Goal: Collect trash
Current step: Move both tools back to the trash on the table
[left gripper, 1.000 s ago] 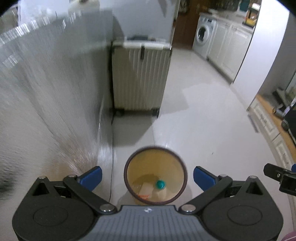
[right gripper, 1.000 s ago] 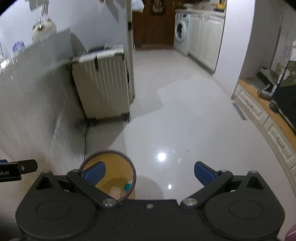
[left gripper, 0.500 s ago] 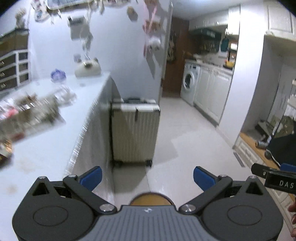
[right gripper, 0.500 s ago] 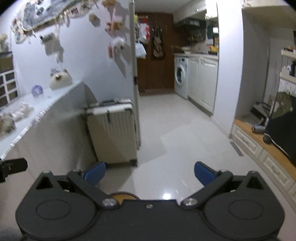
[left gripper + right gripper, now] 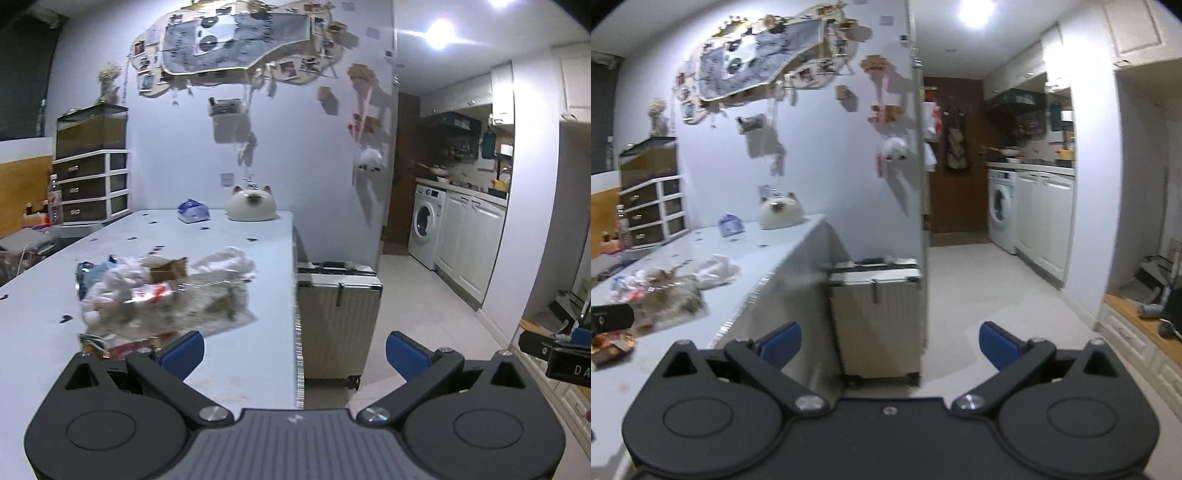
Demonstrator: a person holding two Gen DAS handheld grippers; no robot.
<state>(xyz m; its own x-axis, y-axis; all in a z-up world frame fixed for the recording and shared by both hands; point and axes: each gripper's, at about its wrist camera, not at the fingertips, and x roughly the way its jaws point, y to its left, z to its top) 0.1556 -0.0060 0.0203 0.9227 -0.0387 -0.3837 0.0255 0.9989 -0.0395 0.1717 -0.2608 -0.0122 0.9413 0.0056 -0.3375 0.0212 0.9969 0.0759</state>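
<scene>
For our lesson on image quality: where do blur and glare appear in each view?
Left wrist view: the trash pile is motion-smeared, a ceiling light flares. Right wrist view: overall soft, trash pile blurred, ceiling light blown out.

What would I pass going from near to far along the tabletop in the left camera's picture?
Blurred heap of crumpled wrappers and plastic → white crumpled plastic bag → small bluish-purple packet → white ceramic cat-shaped pot near the wall.
</scene>
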